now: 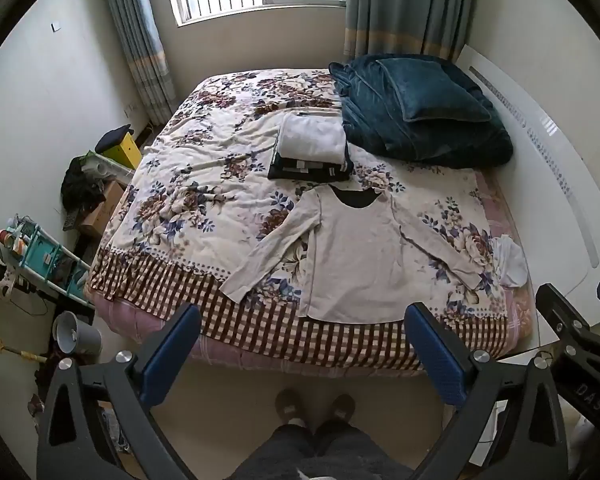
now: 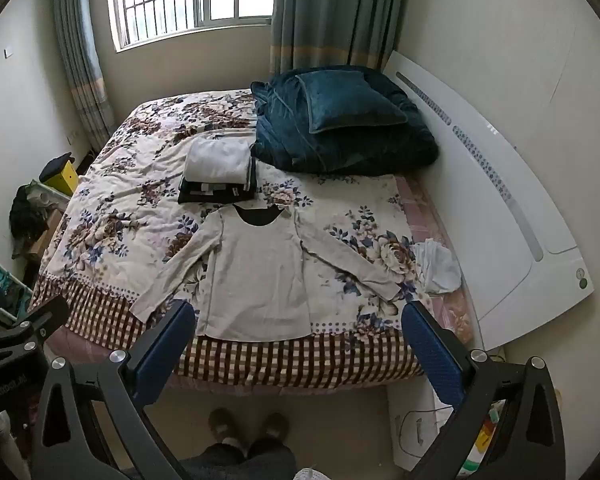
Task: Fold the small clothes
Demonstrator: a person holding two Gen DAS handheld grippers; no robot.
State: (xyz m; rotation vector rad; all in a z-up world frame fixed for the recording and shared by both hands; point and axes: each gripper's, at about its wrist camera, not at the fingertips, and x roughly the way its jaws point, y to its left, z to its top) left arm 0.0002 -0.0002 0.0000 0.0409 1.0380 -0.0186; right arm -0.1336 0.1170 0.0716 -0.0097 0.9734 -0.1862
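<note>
A beige long-sleeved top [image 1: 356, 256] lies flat on the floral bedspread [image 1: 188, 184], sleeves spread, hem toward the bed's near edge; it also shows in the right wrist view [image 2: 256, 280]. Beyond its collar sits a stack of folded clothes [image 1: 312, 152] [image 2: 220, 176], white on top of dark pieces. A crumpled white garment [image 1: 508, 260] [image 2: 436, 266] lies at the bed's right edge. My left gripper [image 1: 302, 336] is open and empty, held above the floor short of the hem. My right gripper [image 2: 296, 336] is open and empty, likewise short of the hem.
A dark teal quilt with a pillow [image 1: 420, 112] is piled at the far right of the bed. A white headboard [image 2: 500, 208] runs along the right. Boxes, a teal rack [image 1: 48, 256] and a bin [image 1: 76, 332] crowd the floor left. The person's feet [image 1: 316, 404] stand before the bed.
</note>
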